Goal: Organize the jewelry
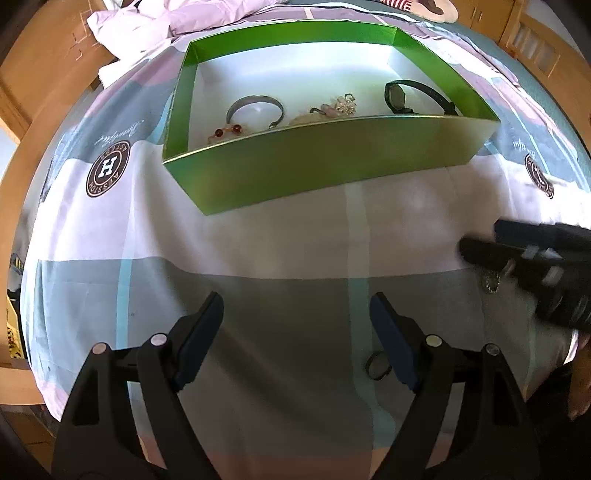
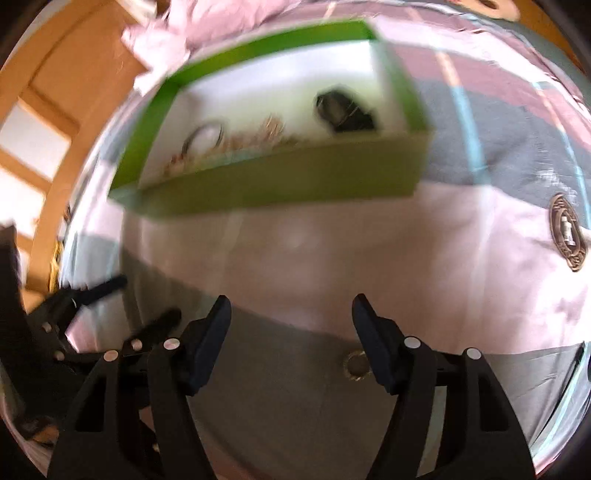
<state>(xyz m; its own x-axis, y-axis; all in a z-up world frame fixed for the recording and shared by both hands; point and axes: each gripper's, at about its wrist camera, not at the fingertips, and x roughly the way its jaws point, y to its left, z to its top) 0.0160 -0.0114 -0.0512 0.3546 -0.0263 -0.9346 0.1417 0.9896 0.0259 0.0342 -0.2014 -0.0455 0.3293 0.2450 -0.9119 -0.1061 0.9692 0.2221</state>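
1. Since two small pieces are seen loose on the sheet outside the box, the coming pick is judged to turn on how each lies from the fingers: in the right wrist view a beaded ring is seen low in the frame, just inside the right-hand fingertip of the right gripper, off-centre in the gap.
2. A dark ring is seen in the lower right of the left wrist view, touching or just beside the right-hand fingertip of the left gripper. Both rings are round, so no long axis is offered.
3. Both grippers are held spread wide, with nothing between the fingers.
4. Each ring is nearer to its own gripper; a small sideways shift is judged needed to centre either.
5. A soft patchwork sheet is spread beneath, so thin rings may sink or slide when pinched.
6. Farther up, the green box is seen, holding a bangle, a beaded piece, a pale cluster and a watch.
7. Beyond, a rumpled quilt and wooden furniture fill the upper left.
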